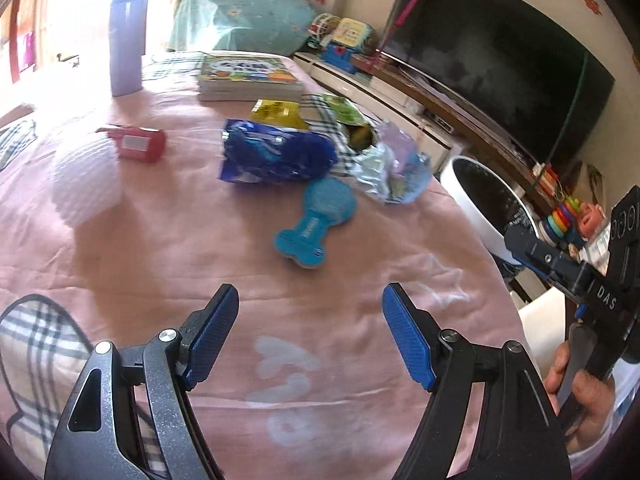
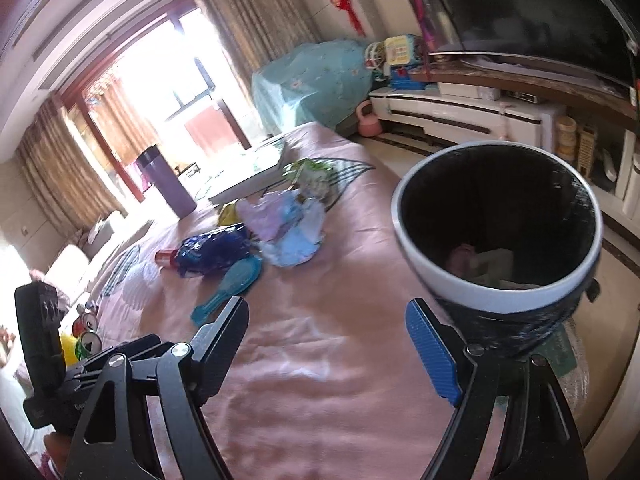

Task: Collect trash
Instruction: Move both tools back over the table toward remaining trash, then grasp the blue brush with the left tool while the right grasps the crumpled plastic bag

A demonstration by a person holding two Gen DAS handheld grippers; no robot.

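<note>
Both tools are released, jaws spread wide over the pink bench cloth (image 1: 168,240). The left tool (image 1: 310,320) sits at the lower centre of its view, holding nothing. The right tool (image 2: 326,332) does likewise. The trash lies at mid-frame: a blue wrapper (image 1: 276,154), a crumpled pale wrapper (image 1: 394,172) and a green packet (image 1: 352,120). The white-rimmed bin (image 2: 496,216) stands at the right, beside the bench.

Strong daylight is admitted through the window (image 2: 160,92), which is blown out. The cloth (image 1: 168,248) is glared at left. Edges are bent by fisheye; slight blur is seen.
</note>
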